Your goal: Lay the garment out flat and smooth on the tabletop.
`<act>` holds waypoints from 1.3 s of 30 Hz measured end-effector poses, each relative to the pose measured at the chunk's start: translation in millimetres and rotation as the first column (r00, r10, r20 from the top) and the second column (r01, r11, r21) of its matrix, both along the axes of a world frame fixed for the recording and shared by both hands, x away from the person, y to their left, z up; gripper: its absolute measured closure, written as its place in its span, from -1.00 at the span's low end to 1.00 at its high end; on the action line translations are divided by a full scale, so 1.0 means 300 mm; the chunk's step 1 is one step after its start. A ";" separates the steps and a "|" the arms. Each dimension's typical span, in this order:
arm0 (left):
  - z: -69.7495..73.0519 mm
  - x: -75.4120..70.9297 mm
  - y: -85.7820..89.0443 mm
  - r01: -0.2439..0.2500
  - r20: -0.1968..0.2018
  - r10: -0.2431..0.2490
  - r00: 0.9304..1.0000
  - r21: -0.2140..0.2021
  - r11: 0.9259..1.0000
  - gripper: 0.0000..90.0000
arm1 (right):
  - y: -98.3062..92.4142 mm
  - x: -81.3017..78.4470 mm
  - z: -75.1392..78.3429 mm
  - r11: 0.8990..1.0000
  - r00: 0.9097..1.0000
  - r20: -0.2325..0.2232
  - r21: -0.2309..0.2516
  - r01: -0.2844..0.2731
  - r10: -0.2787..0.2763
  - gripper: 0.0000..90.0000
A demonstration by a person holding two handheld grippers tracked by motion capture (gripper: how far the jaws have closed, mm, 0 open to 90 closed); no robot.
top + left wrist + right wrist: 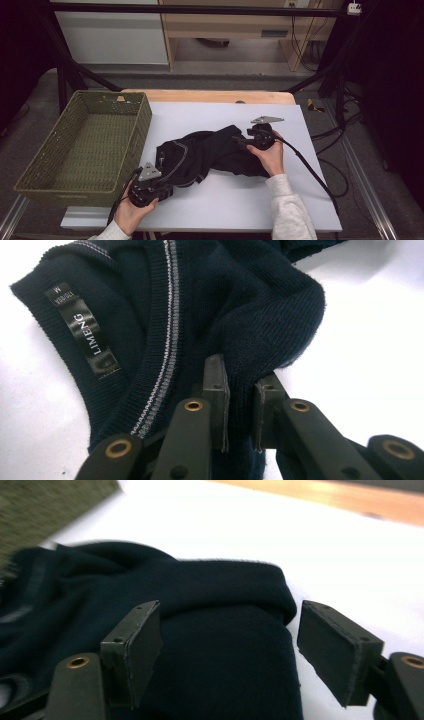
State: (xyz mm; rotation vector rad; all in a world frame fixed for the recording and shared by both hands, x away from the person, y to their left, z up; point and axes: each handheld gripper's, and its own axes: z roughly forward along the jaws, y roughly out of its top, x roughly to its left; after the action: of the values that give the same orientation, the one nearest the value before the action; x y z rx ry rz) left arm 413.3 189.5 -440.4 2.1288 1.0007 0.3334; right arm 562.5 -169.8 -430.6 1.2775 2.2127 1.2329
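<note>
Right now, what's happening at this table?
A person is handling a dark navy knitted sweater crumpled on the white table sheet. The left hand-held gripper is shut on a fold near its striped collar. The right hand-held gripper stands open around another fold. A green woven basket waits alongside.

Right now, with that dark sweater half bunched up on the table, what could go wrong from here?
The left gripper pinches just a narrow fold of the sweater, so the knit might slip free or stretch if pulled. The right gripper stands open around another fold, holding nothing, so lifting now would likely leave that side dragging on the white table. The sweater lies crumpled, so it could catch the rim of the basket beside it.
</note>
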 end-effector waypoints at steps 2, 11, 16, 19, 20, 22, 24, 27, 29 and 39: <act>-0.002 0.000 -0.001 0.001 0.002 -0.001 1.000 0.007 1.000 0.78 | 0.016 0.024 -0.033 1.000 0.999 -0.032 -0.018 -0.006 0.006 -0.33; -0.008 0.016 0.016 -0.024 -0.004 0.024 1.000 0.002 1.000 0.78 | 0.016 0.014 -0.037 0.998 0.997 -0.054 -0.013 -0.064 0.063 0.91; -0.008 0.018 0.022 -0.029 -0.008 0.029 1.000 -0.003 1.000 0.78 | -0.018 -0.034 0.035 0.998 0.998 -0.004 0.011 -0.068 0.068 0.97; -0.007 0.016 0.025 -0.033 -0.007 0.033 0.999 -0.004 0.999 0.78 | -0.035 -0.078 0.080 0.995 0.995 0.021 0.009 -0.096 0.096 0.97; -0.007 0.013 0.028 -0.033 -0.006 0.033 0.999 -0.002 0.999 0.78 | -0.042 -0.103 0.100 0.994 0.993 0.028 0.003 -0.111 0.111 0.97; -0.006 0.009 0.032 -0.032 -0.007 0.032 0.999 -0.003 0.999 0.78 | -0.051 -0.142 0.126 0.991 0.990 0.052 -0.003 -0.134 0.134 0.97; -0.007 0.007 0.036 -0.034 -0.007 0.034 0.999 -0.009 0.999 0.78 | -0.063 -0.199 0.158 0.988 0.985 0.080 0.007 -0.154 0.153 0.97; -0.008 -0.001 0.038 -0.029 -0.007 0.029 1.000 -0.009 1.000 0.78 | -0.068 -0.268 0.178 0.984 0.979 0.098 0.010 -0.178 0.176 0.98; -0.010 -0.011 0.037 -0.023 -0.005 0.023 1.000 -0.002 1.000 0.78 | -0.062 -0.313 0.172 0.980 0.975 0.100 -0.002 -0.200 0.199 0.98; -0.022 -0.024 0.041 -0.009 -0.001 0.009 1.000 0.017 1.000 0.77 | -0.008 -0.408 -0.035 0.960 0.961 0.002 -0.040 -0.277 0.277 0.98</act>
State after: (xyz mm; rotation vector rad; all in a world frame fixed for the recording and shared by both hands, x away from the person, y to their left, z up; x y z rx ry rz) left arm 406.1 201.9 -447.1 2.1403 1.0113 0.3458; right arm 440.1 -172.1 -441.2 0.9695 2.4610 1.2783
